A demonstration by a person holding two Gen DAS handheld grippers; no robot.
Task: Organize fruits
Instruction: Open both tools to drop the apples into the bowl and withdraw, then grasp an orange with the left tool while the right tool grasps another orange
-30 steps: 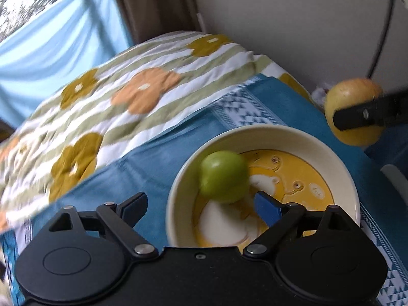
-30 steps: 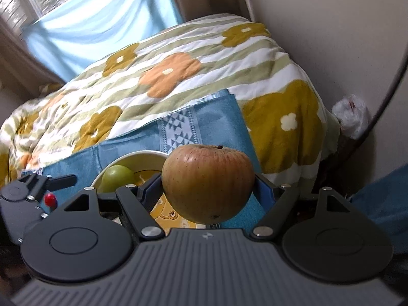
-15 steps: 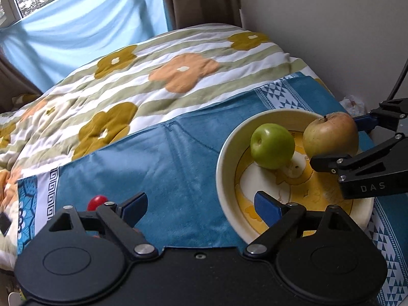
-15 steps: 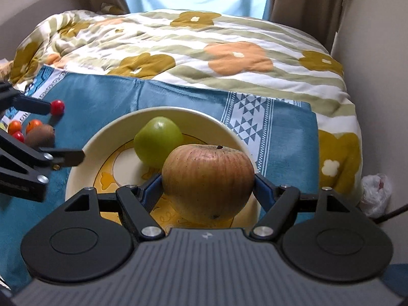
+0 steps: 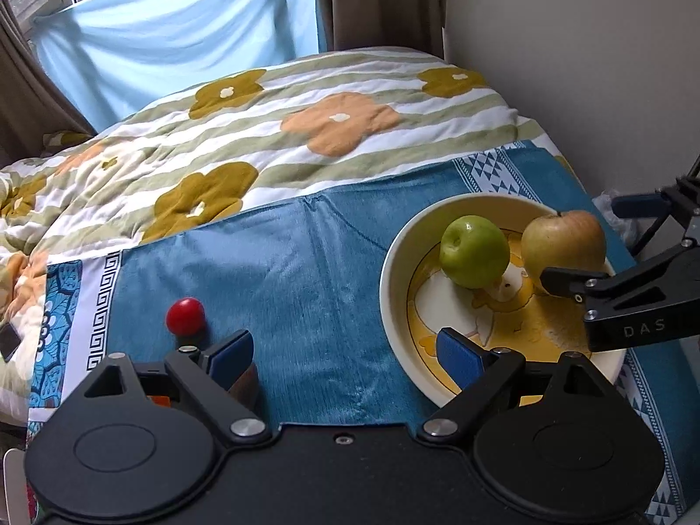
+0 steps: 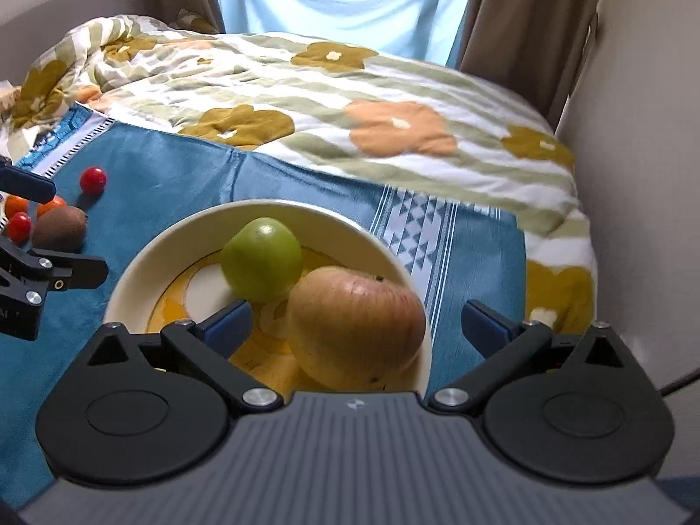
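Note:
A cream bowl with a yellow inside sits on a blue cloth. In it lie a green apple and a russet apple, side by side. My right gripper is open, its fingers wide on either side of the russet apple and off it; it also shows in the left wrist view. My left gripper is open and empty, low over the cloth left of the bowl. A red cherry tomato lies on the cloth.
A kiwi, two orange and one red small tomatoes lie at the cloth's left end. The blue cloth covers a flowered quilt on a bed. A wall stands close on the right, curtains behind.
My right gripper brought the russet apple over the bowl, set it beside the green apple and opened. My left gripper drew back to the left, away from the bowl.

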